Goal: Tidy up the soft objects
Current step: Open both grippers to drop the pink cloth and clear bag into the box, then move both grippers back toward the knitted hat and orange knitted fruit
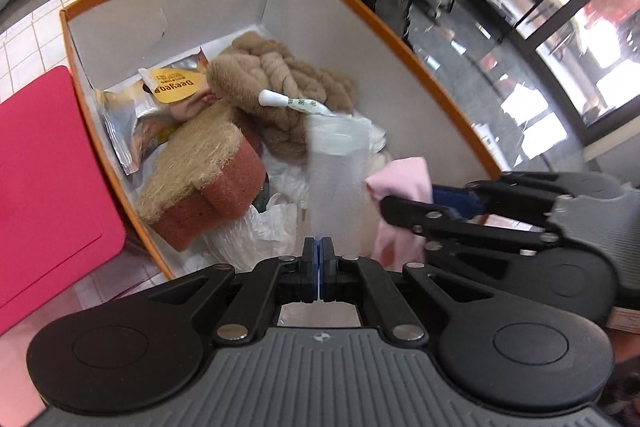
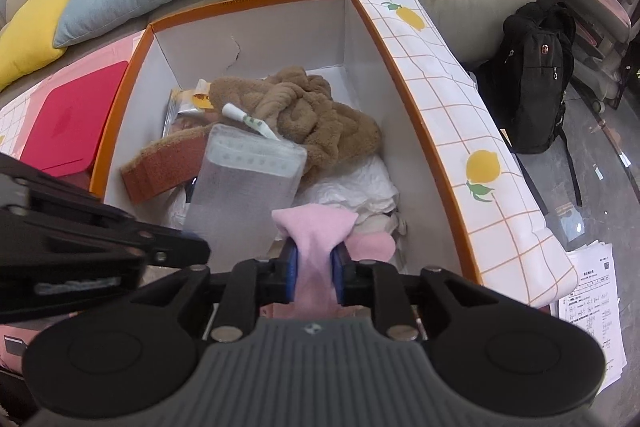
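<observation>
Pink cloth [image 2: 316, 247] sat clenched in the right gripper [image 2: 316, 267], poised over the box [image 2: 404, 99]; the left gripper [image 1: 319, 267] pinched a translucent pouch [image 1: 338, 179] at twelve o'clock, probably for packing.

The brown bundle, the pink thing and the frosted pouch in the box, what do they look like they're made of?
Brown bundle: plush fleece or chenille, going by its fuzzy, ropy pile.
Pink thing: soft matte knit or fleece, perhaps a sock; it bunches between the right gripper's pads.
Frosted pouch: thin translucent plastic, semi-matte, held by the left gripper.
Box: cardboard, white inside, orange-edged.
</observation>
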The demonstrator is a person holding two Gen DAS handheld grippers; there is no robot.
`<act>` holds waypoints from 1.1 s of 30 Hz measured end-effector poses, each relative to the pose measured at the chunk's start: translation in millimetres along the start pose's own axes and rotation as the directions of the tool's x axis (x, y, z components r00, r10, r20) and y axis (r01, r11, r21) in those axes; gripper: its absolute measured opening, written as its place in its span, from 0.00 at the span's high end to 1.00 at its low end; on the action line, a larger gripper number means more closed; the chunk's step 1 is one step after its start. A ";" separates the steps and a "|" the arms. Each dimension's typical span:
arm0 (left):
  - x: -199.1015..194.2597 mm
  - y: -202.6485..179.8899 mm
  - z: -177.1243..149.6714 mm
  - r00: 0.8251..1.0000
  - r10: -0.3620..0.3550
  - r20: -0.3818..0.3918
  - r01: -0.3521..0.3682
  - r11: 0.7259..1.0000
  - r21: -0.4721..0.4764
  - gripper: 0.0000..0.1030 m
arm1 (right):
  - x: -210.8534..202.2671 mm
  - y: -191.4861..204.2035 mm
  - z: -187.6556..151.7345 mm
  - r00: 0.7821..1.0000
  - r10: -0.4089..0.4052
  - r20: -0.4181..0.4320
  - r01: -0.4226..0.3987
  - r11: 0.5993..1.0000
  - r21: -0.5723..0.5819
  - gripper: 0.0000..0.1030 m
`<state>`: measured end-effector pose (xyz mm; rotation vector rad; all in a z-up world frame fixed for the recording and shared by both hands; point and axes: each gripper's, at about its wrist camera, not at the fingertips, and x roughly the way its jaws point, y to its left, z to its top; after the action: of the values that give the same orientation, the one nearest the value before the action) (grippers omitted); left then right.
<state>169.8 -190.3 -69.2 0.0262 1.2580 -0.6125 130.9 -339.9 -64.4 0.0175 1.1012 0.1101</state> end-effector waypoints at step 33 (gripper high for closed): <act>-109.1 12.1 -55.2 0.929 0.010 0.369 -0.017 1.000 0.016 0.63 | -45.6 35.1 7.4 0.978 -0.148 0.150 0.153 0.988 -0.021 0.23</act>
<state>108.0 -115.5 6.2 -0.0626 0.8854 -0.5860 114.3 -309.2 -18.1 -0.0859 0.9486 -0.0091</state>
